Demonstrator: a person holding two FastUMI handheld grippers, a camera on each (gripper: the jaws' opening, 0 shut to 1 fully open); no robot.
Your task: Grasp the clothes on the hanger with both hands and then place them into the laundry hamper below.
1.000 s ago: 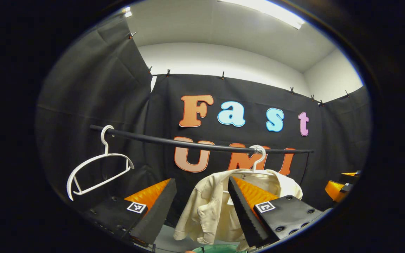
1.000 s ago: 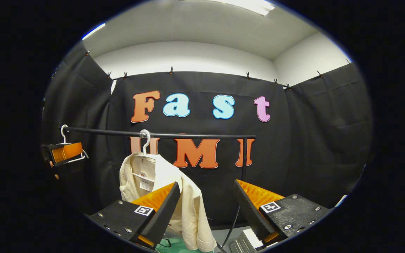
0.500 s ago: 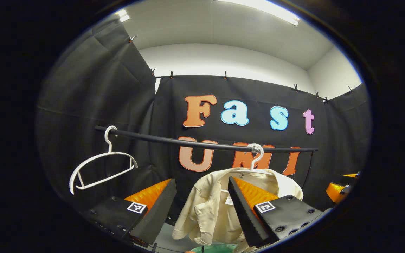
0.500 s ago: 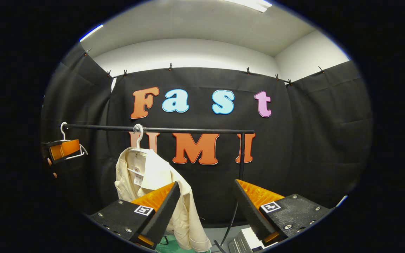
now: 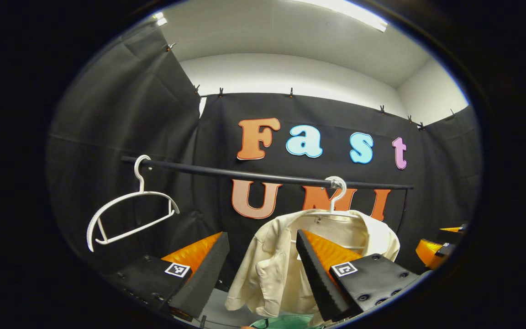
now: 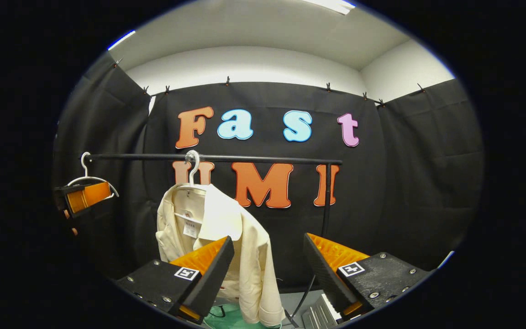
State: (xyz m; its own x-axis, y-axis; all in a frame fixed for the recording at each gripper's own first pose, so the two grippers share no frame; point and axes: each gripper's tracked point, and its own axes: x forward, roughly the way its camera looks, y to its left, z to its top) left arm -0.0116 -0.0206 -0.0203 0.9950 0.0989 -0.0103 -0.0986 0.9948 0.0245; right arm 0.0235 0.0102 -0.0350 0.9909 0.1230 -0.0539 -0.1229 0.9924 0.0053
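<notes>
A cream shirt (image 5: 272, 265) hangs on a white hanger (image 5: 336, 194) from a black rail (image 5: 244, 174), its front falling open. My left gripper (image 5: 260, 274) is open, short of the shirt, which shows between and behind its fingers. In the right gripper view the shirt (image 6: 226, 224) hangs left of centre on its hanger (image 6: 193, 163), and my right gripper (image 6: 267, 278) is open with nothing between its fingers. The green hamper (image 6: 226, 318) sits below the shirt; its rim (image 5: 286, 322) shows at the bottom of the left gripper view.
An empty white hanger (image 5: 130, 214) hangs at the rail's left end. The rail's upright post (image 6: 327, 201) stands right of the shirt. The other gripper (image 5: 436, 249) shows at the far right, and the left one (image 6: 85, 196) at the far left. A pale ribbed object (image 6: 322, 313) lies low.
Both views have shifted a little: the rail and shirt now sit slightly higher in each frame, and the shirt looks a bit larger. Both grippers stay open.
</notes>
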